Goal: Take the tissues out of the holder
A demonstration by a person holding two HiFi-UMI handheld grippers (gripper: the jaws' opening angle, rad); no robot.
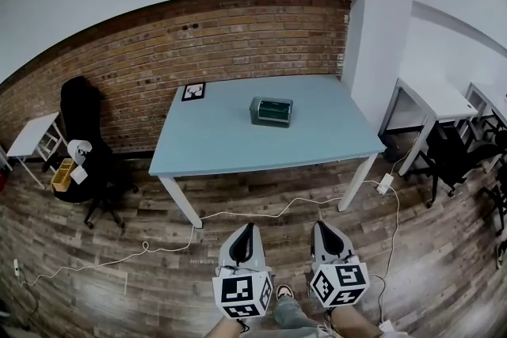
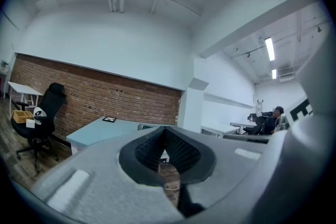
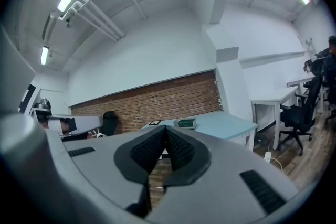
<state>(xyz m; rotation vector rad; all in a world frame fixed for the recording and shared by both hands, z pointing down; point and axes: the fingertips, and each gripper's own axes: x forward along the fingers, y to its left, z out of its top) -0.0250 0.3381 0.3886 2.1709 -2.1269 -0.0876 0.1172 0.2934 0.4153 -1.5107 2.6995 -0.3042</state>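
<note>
The tissue holder [image 1: 271,111], a dark green box, stands near the middle of the light blue table [image 1: 230,142], well ahead of both grippers. My left gripper [image 1: 249,229] and right gripper [image 1: 319,226] hang side by side low over the wooden floor in front of the table, each with its jaws closed tip to tip and nothing between them. Through the right gripper view the holder [image 3: 185,123] shows small on the table [image 3: 226,126], just past the right gripper [image 3: 165,129]. Only a sliver of the holder [image 2: 143,126] shows over the left gripper [image 2: 165,129].
A white cable [image 1: 261,214] runs across the floor to a power strip [image 1: 386,184]. A black office chair [image 1: 83,146] and small white table [image 1: 32,134] stand at the left, white desks [image 1: 432,103] and a black chair [image 1: 455,154] at the right. A marker card [image 1: 192,92] lies on the table.
</note>
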